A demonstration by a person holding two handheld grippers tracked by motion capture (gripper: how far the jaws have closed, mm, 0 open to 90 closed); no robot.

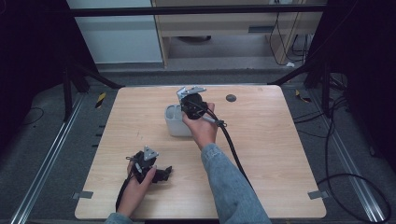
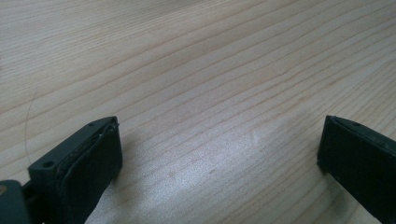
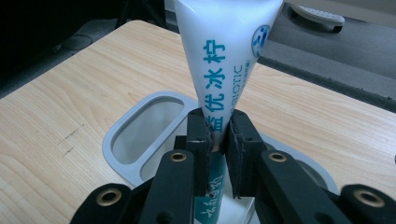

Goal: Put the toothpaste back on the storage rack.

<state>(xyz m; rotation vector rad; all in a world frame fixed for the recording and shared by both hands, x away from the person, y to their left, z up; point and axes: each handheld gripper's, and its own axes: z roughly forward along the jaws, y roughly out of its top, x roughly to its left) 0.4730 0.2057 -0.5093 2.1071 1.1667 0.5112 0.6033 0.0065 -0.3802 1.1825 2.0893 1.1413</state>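
though upright, tube (image 3: 224, 65) between jaws

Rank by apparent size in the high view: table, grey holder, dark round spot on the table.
1. Table, by far the largest.
2. Grey holder, partly hidden by the right hand and its claw.
3. Dark round spot, smallest.

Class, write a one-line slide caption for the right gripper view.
Right gripper shut on a white tube above a grey holder.
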